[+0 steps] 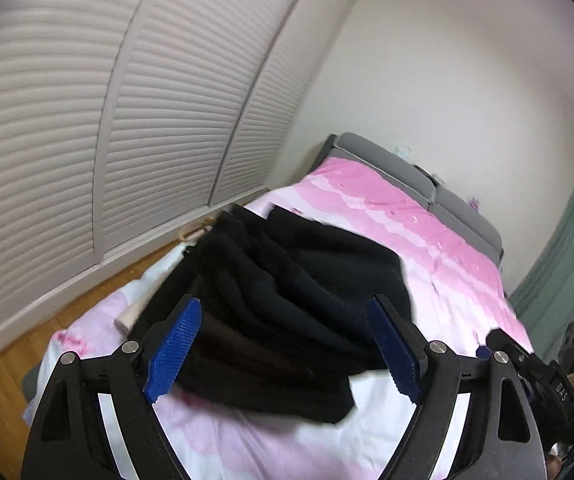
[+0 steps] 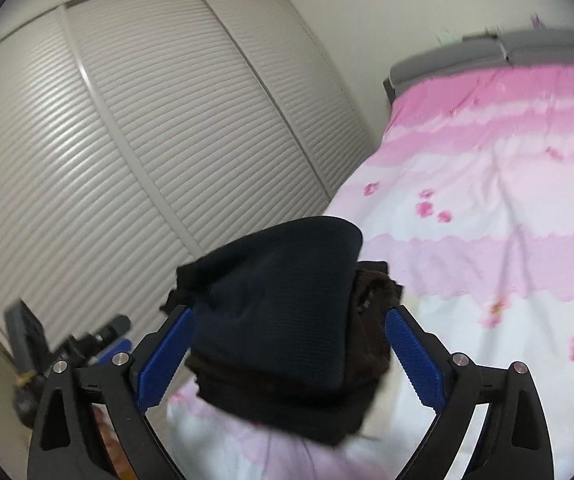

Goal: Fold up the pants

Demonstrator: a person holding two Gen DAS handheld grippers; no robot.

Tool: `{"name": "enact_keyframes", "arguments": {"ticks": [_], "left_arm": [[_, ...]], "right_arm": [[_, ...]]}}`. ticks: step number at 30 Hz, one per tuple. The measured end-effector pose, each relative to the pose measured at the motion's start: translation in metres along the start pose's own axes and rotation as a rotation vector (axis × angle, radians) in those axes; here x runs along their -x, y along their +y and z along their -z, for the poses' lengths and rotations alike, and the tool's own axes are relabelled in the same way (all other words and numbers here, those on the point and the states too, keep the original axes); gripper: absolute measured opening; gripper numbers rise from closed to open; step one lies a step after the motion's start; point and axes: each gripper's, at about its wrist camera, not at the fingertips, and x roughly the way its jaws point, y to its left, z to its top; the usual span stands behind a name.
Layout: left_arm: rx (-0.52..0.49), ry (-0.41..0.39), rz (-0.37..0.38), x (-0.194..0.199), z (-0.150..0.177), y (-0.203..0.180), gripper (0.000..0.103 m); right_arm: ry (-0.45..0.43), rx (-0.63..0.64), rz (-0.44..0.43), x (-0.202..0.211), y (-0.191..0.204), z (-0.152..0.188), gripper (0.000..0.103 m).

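Note:
The black pants (image 1: 287,300) lie bunched and folded on the pink and white bed cover (image 1: 427,240), near its left edge. My left gripper (image 1: 283,348) is open, its blue pads on either side of the near part of the pants. In the right wrist view the pants (image 2: 287,320) are a folded dark bundle. My right gripper (image 2: 291,356) is open with its blue pads wide on both sides of the bundle. The other gripper (image 1: 535,372) shows at the lower right of the left wrist view.
White louvred wardrobe doors (image 1: 127,120) stand along the left of the bed, with wood floor (image 1: 47,328) between. A grey headboard (image 1: 427,184) is at the far end. A green curtain (image 1: 567,240) hangs at the right. The cover (image 2: 487,220) stretches right.

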Motion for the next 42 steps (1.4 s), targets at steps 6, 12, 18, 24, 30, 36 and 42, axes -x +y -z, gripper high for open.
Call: {"name": "enact_keyframes", "arguments": {"ticks": [6, 12, 18, 24, 30, 36, 42], "left_arm": [[-0.109, -0.016, 0.023, 0.085, 0.055, -0.065, 0.087], [-0.185, -0.009, 0.064, 0.142, 0.109, -0.131, 0.089], [-0.277, -0.001, 0.152, 0.190, 0.163, -0.209, 0.095], [-0.364, 0.012, 0.184, 0.217, 0.221, -0.272, 0.099], [-0.460, 0.044, 0.185, 0.234, 0.273, -0.309, 0.102], [-0.495, 0.061, 0.168, 0.249, 0.308, -0.318, 0.103], [-0.530, 0.032, 0.133, 0.262, 0.331, -0.316, 0.103]], "right_arm": [[-0.071, 0.072, 0.093, 0.104, 0.012, 0.032, 0.097], [-0.134, 0.095, 0.218, 0.226, 0.001, 0.068, 0.097], [-0.197, 0.084, 0.379, 0.345, -0.032, 0.103, 0.097], [-0.233, 0.092, 0.564, 0.445, -0.057, 0.138, 0.097], [-0.252, 0.115, 0.694, 0.512, -0.068, 0.169, 0.097], [-0.260, 0.099, 0.733, 0.544, -0.074, 0.196, 0.097], [-0.243, 0.077, 0.749, 0.551, -0.081, 0.224, 0.097]]}}
